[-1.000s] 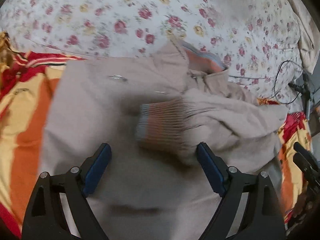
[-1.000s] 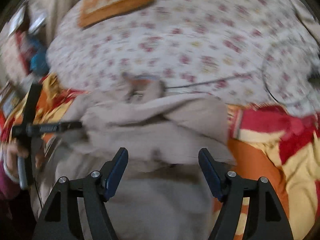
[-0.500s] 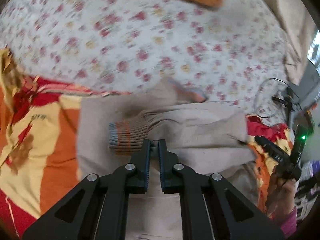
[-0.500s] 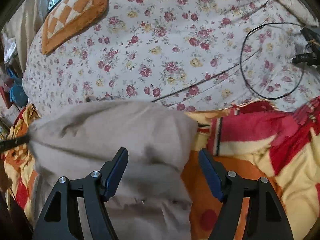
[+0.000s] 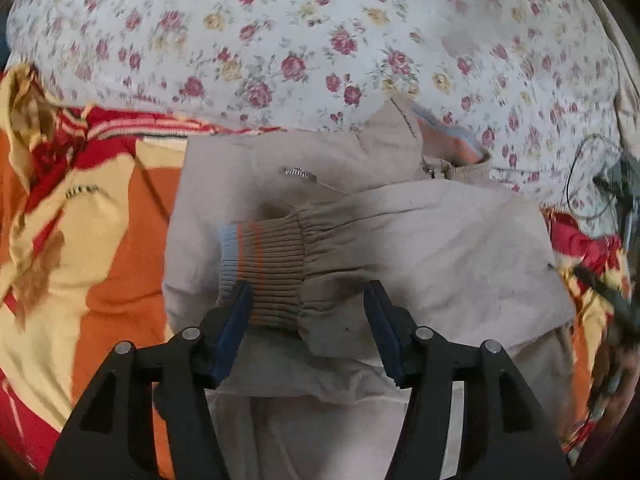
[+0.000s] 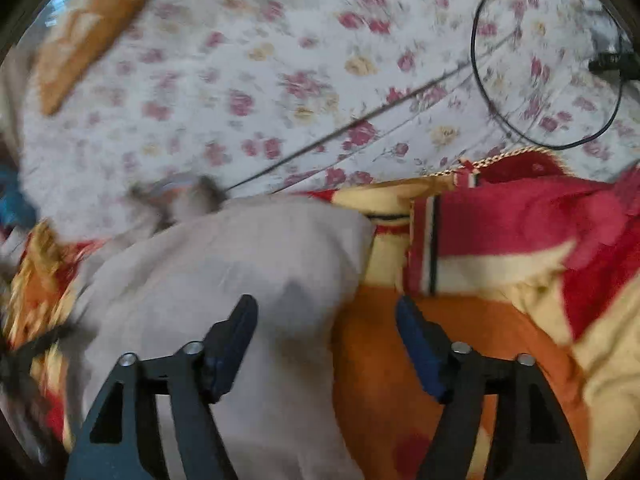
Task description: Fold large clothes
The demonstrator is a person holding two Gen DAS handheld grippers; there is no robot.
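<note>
Left hand-held gripper (image 5: 307, 322) jaws just reopened around jacket cuff (image 5: 266, 268); right hand-held gripper (image 6: 326, 340) apart; no legible writing.

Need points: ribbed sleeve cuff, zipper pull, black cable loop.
ribbed sleeve cuff (image 5: 266, 270), left wrist view, on the ribbed knit mid-cuff.
zipper pull (image 5: 298, 172), left wrist view, on the metal piece lying on the jacket front.
black cable loop (image 6: 478, 76), right wrist view, on the loop's left arc over the floral sheet.

Beige jacket (image 5: 440, 240), its ribbed cuff (image 5: 264, 264) banded blue and orange, on an orange-red-yellow blanket (image 5: 100, 260); rose-print sheet (image 5: 300, 40), apparently white.
</note>
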